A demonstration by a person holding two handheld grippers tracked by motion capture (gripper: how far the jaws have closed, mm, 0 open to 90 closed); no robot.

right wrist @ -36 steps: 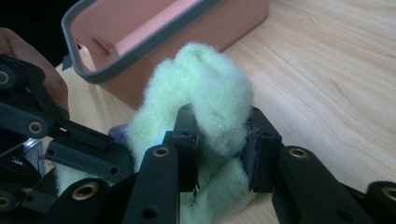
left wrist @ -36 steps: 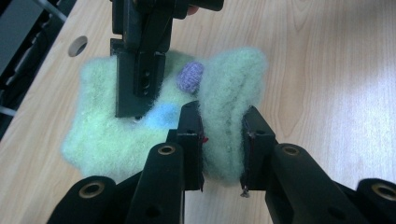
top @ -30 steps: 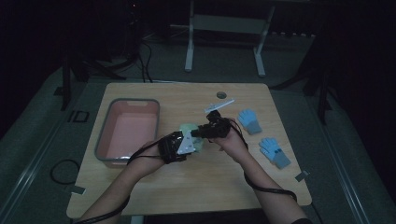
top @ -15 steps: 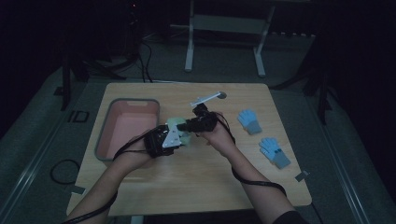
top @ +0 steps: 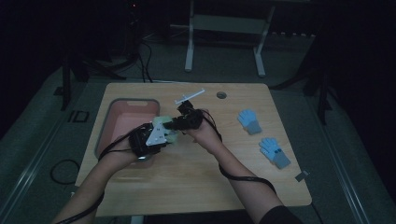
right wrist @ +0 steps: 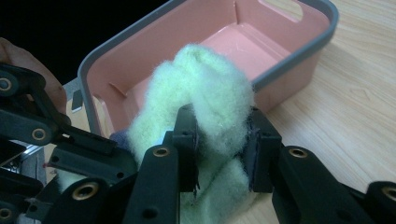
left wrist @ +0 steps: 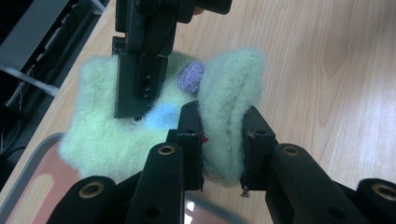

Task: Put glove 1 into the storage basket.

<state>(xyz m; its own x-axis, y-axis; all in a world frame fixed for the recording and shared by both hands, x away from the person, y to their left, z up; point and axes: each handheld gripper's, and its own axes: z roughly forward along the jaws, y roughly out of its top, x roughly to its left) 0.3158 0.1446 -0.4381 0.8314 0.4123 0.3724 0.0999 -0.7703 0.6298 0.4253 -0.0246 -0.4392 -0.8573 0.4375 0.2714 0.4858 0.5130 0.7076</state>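
Wooden table in a dark room; high view is dim. Near edge: both forearms enter from below.

Fuzzy pale-green glove, with a purple fingertip and a light blue patch, held off the tabletop between both grippers, at the right rim of the pink bin. Left gripper: jaws pinched tight on a thick fold of the fuzz. Right gripper: jaws clamped on another bunched part, pile bulging over the pads.

Hard to make out: glove outline is lost in the bunching; finger count not readable. In the high view the glove is a pale smear between the left gripper and right gripper; jaw state cannot be read there.

View differences: left gripper view gives the coloured details; right gripper view gives the bin's bare pink floor and grey rim. High view adds, further right, two blue gloves lying apart on the table, and a thin white stick toward the far edge.
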